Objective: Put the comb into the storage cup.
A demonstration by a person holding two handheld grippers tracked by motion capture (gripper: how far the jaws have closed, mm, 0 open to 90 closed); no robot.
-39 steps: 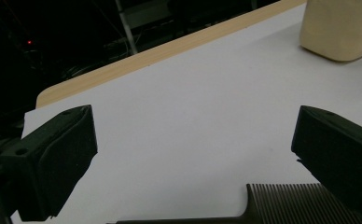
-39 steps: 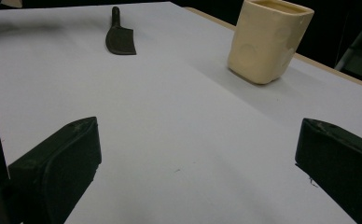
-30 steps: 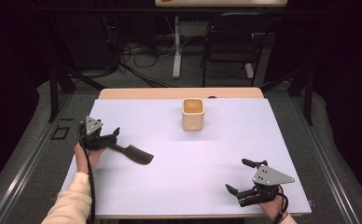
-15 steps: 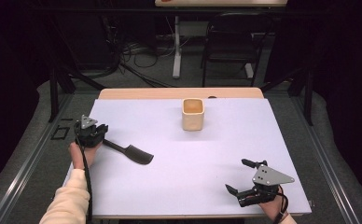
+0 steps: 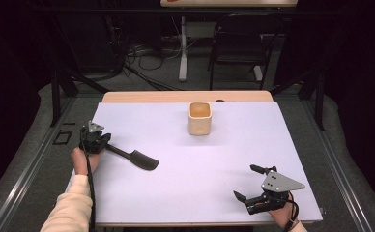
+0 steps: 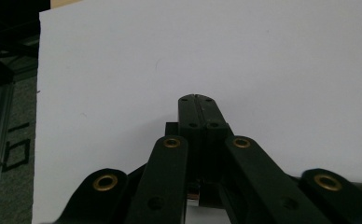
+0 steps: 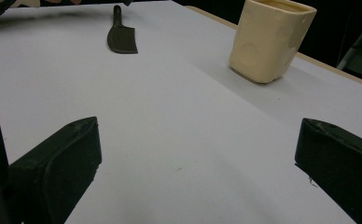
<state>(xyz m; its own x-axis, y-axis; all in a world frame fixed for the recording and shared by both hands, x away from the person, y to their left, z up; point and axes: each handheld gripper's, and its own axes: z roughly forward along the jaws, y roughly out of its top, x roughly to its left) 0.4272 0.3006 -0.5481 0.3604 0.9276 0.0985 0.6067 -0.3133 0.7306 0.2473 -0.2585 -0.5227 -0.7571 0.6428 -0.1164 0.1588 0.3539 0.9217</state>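
A black spatula (image 5: pixel 137 157) (image 7: pixel 121 37) lies flat on the left part of the white table (image 5: pixel 234 145), blade toward the middle. My left gripper (image 5: pixel 98 139) (image 6: pixel 195 99) sits at the spatula's handle end, near the table's left edge. Its jaws have just been closing and now meet tip to tip, with nothing between them in the left gripper view. A cream square cup (image 5: pixel 199 118) (image 7: pixel 270 39) stands upright at the back centre. My right gripper (image 5: pixel 246 182) (image 7: pixel 193 154) rests low at the front right, jaws wide open, with bare table between them.
A wooden strip (image 5: pixel 185 96) borders the table's far edge. Beyond it stand a dark chair (image 5: pixel 238 48), table legs and cables on the floor. Metal rails (image 5: pixel 31 159) run along both sides of the table.
The left gripper's jaws went from open to shut, and that hand moved a little left and down by the spatula's handle. The spatula, the cup and the right gripper kept their places.
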